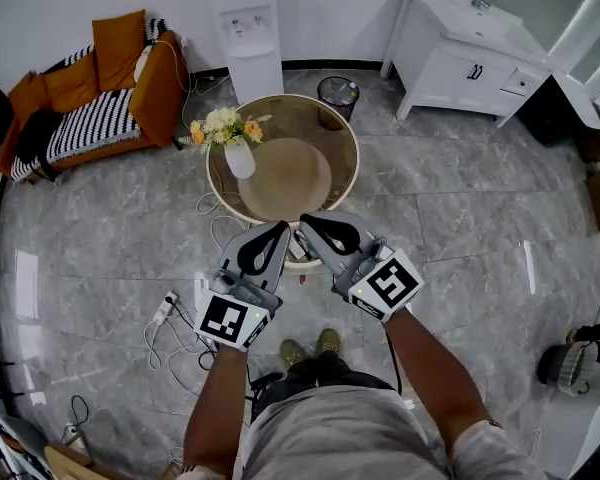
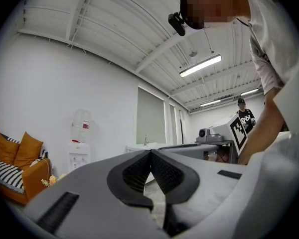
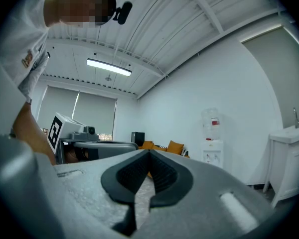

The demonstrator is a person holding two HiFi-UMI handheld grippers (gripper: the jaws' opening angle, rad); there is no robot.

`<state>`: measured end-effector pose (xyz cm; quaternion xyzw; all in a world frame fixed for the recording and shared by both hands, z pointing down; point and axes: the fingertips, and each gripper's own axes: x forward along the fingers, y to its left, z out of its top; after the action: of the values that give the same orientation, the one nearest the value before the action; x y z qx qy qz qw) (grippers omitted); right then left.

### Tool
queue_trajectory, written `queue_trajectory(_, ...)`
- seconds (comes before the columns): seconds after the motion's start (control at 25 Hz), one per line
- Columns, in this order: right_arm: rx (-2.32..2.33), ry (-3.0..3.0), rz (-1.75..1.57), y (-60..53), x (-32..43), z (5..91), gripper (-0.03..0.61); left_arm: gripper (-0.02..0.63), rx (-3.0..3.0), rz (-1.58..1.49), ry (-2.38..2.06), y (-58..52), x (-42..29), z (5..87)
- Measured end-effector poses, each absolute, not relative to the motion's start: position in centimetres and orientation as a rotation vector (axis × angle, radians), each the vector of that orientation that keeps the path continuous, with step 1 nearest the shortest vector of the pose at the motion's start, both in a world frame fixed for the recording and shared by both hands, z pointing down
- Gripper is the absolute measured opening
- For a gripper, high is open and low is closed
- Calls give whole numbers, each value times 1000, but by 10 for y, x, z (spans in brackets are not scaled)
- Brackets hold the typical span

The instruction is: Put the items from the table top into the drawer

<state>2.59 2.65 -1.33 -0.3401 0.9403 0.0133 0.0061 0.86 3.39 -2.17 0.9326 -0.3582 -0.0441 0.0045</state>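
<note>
Both grippers are held up level in front of the person, close side by side, over the near edge of a round glass table (image 1: 350,153). My left gripper (image 1: 281,230) (image 2: 150,152) is shut, its pads meeting at the tips with nothing between them. My right gripper (image 1: 305,222) (image 3: 149,152) is likewise shut and empty. On the table's left part stands a white vase with yellow and white flowers (image 1: 236,148). No drawer shows in any view. The grippers hide a small white thing (image 1: 298,252) by the table's near edge.
An orange sofa (image 1: 90,98) and a water dispenser (image 1: 250,28) stand at the back wall. A white sink cabinet (image 1: 470,58) is at the back right, a bin (image 1: 337,96) behind the table. A power strip with cables (image 1: 165,310) lies on the floor at left.
</note>
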Motion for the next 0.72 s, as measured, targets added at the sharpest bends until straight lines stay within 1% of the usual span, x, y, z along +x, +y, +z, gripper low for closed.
queue_trajectory(0.72,-1061,2937,66,47,23,-22,-1,0,2932,-135,-1122,51,5,-29)
